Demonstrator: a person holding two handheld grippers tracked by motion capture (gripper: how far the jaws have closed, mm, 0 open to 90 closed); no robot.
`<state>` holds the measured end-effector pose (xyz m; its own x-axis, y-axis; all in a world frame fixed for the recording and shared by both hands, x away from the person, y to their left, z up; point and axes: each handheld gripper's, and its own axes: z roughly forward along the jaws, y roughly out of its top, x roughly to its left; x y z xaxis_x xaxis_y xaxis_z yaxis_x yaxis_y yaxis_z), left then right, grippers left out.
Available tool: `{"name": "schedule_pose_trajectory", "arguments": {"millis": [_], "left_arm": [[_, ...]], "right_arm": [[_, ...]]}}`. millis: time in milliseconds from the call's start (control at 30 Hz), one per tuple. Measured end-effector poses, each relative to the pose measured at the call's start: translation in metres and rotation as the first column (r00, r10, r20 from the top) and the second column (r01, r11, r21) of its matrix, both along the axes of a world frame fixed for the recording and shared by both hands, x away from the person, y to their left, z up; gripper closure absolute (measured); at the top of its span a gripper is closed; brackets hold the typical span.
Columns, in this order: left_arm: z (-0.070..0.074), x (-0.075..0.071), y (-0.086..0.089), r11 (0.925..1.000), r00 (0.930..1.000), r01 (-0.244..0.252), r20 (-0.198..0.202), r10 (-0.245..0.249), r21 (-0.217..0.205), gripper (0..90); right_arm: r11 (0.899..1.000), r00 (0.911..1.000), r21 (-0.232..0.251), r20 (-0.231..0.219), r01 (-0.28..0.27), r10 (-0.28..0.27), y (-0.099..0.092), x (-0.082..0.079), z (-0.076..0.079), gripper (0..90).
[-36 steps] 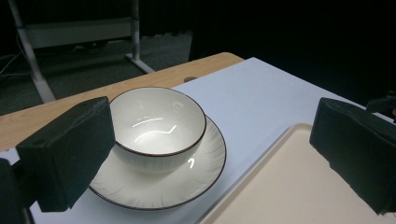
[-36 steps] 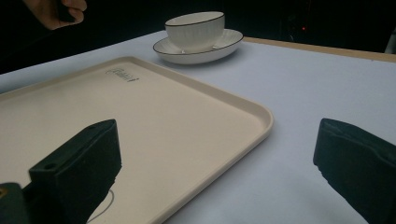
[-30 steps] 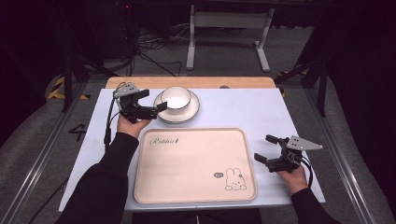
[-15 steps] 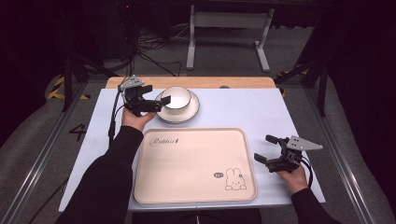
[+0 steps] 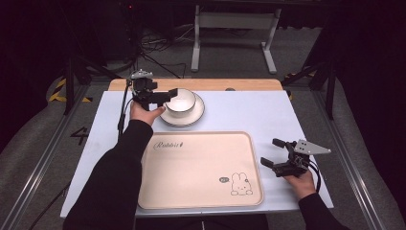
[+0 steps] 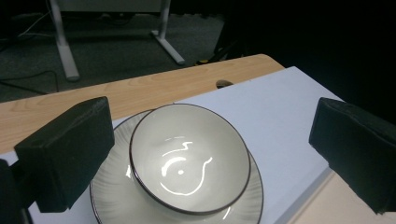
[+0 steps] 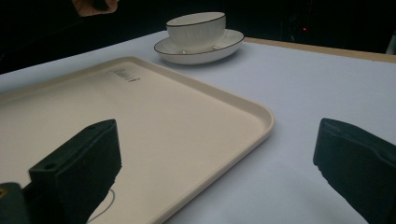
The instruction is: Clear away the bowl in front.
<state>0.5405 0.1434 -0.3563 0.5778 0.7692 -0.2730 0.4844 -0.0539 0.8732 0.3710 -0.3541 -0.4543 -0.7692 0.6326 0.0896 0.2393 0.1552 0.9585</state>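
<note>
A white bowl [image 6: 188,158] with a thin dark rim sits on a ribbed saucer [image 6: 243,205] at the table's [image 5: 249,112] far side. The left claw [image 5: 167,97] gapes wide beside it, empty. A cream tray [image 5: 201,167] lies nearer.

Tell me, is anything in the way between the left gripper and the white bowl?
No. The left gripper, jaws wide open, is right at the white black-rimmed ceramic bowl sitting on its matching ribbed saucer, and nothing visible lies between them.

A cream tray [image 5: 191,167] with a rabbit drawing [image 5: 241,184] lies on the white table [image 5: 249,112].
</note>
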Motion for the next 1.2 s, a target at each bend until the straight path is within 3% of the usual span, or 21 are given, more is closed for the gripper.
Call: {"name": "schedule_pose_trajectory", "arguments": {"millis": [100,233,400,533,800,967,1200], "left_arm": [[-0.001,0.007,-0.003,0.9995,0.9988,-0.028,-0.039,0.028,0.015,2.1],[-0.002,0.014,-0.004,0.9981,0.9971,-0.042,-0.061,0.045,0.045,3.5],[-0.007,0.024,-0.005,0.9962,0.9897,-0.054,-0.129,0.062,0.068,7.4],[-0.013,0.031,-0.007,0.9932,0.9776,-0.060,-0.195,0.079,0.100,10.4],[-0.027,0.042,-0.007,0.9940,0.9572,-0.050,-0.279,0.075,0.097,18.1],[-0.034,0.046,-0.006,0.9956,0.9513,-0.050,-0.300,0.072,0.079,20.8],[-0.042,0.050,-0.009,0.9947,0.9463,-0.054,-0.313,0.079,0.087,25.5]], "right_arm": [[1.000,1.0000,0.001,0.000,0.000,0.000,0.000,0.000,0.000,1.4],[1.000,1.0000,0.001,0.002,0.000,0.000,0.000,0.000,0.000,1.4],[1.000,1.0000,0.003,0.007,-0.002,0.002,0.000,0.000,0.000,1.4],[1.000,1.0000,0.002,0.006,-0.002,0.002,0.000,0.000,0.000,1.4],[1.000,1.0000,0.004,0.008,-0.002,0.002,0.000,-0.001,0.000,1.4],[1.000,1.0000,0.006,0.009,-0.004,0.004,-0.001,-0.001,0.000,1.4],[1.000,0.9999,0.009,0.009,-0.006,0.006,-0.001,-0.001,0.000,1.4]]}}
